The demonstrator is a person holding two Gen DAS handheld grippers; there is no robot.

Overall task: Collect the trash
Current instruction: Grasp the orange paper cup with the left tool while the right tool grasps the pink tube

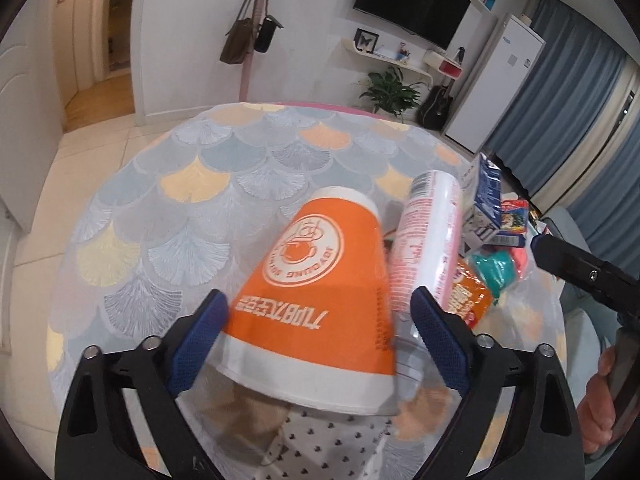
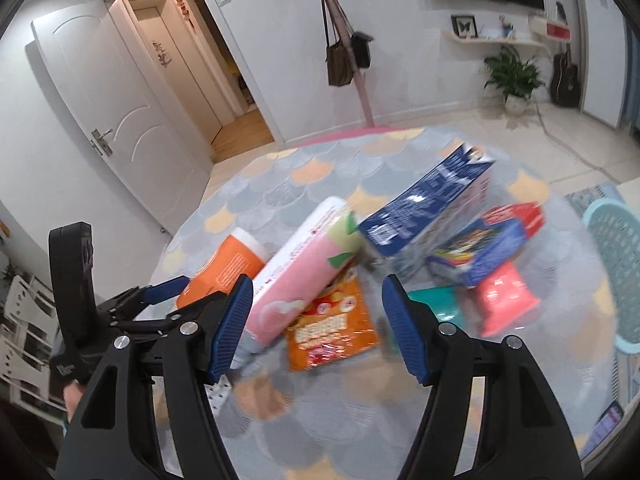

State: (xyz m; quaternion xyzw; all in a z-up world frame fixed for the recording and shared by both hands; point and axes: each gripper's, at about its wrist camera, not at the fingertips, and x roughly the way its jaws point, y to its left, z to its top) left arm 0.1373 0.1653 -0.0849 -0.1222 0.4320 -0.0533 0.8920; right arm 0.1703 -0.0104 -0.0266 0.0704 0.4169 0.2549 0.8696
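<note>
The orange paper cup [image 1: 320, 292] lies on its side between the left gripper [image 1: 320, 338]'s wide-spread fingers [image 1: 198, 340], long axis running from its rim at 6 o'clock to its base at 12, so the left hand is plainly nearer; whether the pads touch it I cannot tell. The right gripper [image 2: 316, 328], fingers also wide and holding nothing, hovers over the snack packet [image 2: 332, 328] beside the pink bottle [image 2: 300, 264] (view blurred). Everything sits on a round worktop [image 1: 168, 184] with a fan-patterned cloth, in a living room with a wall television [image 1: 412, 4]
</note>
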